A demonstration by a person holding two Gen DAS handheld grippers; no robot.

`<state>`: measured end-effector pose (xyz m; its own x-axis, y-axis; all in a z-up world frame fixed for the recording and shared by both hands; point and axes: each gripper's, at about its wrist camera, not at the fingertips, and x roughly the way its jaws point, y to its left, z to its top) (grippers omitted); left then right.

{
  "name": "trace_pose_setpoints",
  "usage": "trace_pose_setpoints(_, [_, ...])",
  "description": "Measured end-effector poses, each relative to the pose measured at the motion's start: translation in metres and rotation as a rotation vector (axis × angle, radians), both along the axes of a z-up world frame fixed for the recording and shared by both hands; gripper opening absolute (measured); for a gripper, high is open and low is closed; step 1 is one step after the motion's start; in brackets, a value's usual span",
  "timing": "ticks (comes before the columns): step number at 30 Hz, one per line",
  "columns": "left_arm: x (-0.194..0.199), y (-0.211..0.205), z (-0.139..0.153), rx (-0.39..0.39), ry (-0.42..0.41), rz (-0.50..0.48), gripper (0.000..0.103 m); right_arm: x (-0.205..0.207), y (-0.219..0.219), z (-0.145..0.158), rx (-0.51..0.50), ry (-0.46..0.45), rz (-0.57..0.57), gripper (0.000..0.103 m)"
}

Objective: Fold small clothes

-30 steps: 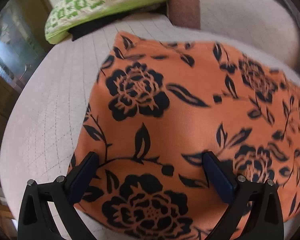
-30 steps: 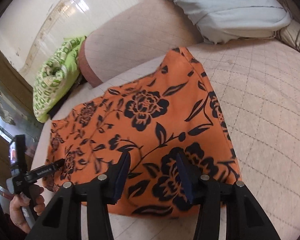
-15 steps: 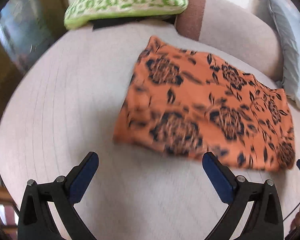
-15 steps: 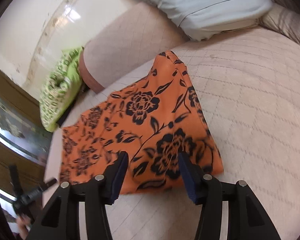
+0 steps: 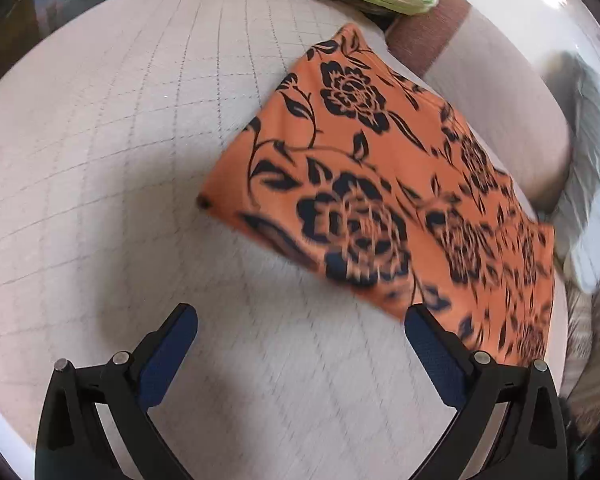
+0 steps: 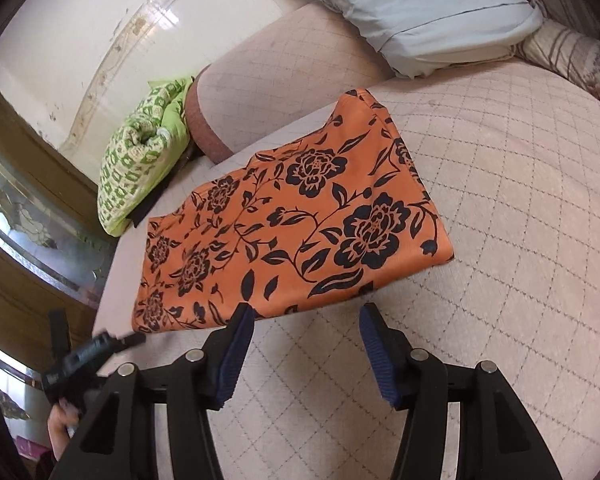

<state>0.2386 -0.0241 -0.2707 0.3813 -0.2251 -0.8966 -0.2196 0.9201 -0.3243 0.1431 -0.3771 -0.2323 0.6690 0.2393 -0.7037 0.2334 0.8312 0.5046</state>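
Both grippers have backed right off the cloth since a second ago, when they were hovering over the print. Now the orange floral garment [image 6: 292, 236] lies folded flat in a long rectangle on the quilted beige bedspread [image 6: 520, 240], nothing touching it.

Left gripper [image 5: 300, 322] has its jaws spread wide, empty, over bare bedspread [image 5: 100, 140]. Its right finger sits just at the near edge of the garment [image 5: 364, 184] in that view, but I can't tell if it actually touches. That frame is a bit motion-blurred.

Right gripper [image 6: 306, 316] is parted at a medium gap, also holding nothing, hanging just short of the garment's near long edge. You can spot the left gripper [image 6: 96, 350] in the right wrist view too, down by the cloth's left corner.

Behind it all: a green patterned cushion [image 6: 140, 160] at the far left, a pale bolster [image 6: 300, 80] along the back, and a light blue pillow [image 6: 420, 12] on top of it.
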Motion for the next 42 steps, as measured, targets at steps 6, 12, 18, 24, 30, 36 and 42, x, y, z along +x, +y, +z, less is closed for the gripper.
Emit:
trace_pose_setpoints(6, [0.035,-0.002,-0.009,-0.073,-0.05,0.076,0.1,0.02,-0.007,-0.007,0.008,0.02,-0.012,0.059])
trace_pose_setpoints(12, [0.056,-0.006,-0.01,-0.101,-0.129,0.104,0.07,0.038,-0.014,-0.01,0.003,0.027,-0.035,0.059])
trace_pose_setpoints(18, [0.058,0.008,-0.014,-0.162,-0.167,0.09,0.043,0.047,-0.017,-0.012,-0.02,0.03,-0.04,0.059])
trace_pose_setpoints(24, [0.055,0.016,-0.017,-0.24,-0.149,0.126,0.063,0.049,-0.013,-0.011,-0.046,0.026,-0.032,0.059])
trace_pose_setpoints(30, [0.058,0.001,-0.016,-0.174,-0.161,0.121,0.068,0.048,-0.014,-0.009,-0.053,0.014,-0.042,0.059])
trace_pose_setpoints(36, [0.072,-0.015,-0.011,-0.115,-0.171,0.067,0.025,0.047,-0.029,-0.01,-0.032,0.014,-0.093,0.059])
trace_pose_setpoints(42, [0.06,-0.04,0.03,-0.043,-0.309,-0.026,0.022,0.048,-0.066,-0.022,0.097,0.03,-0.174,0.058])
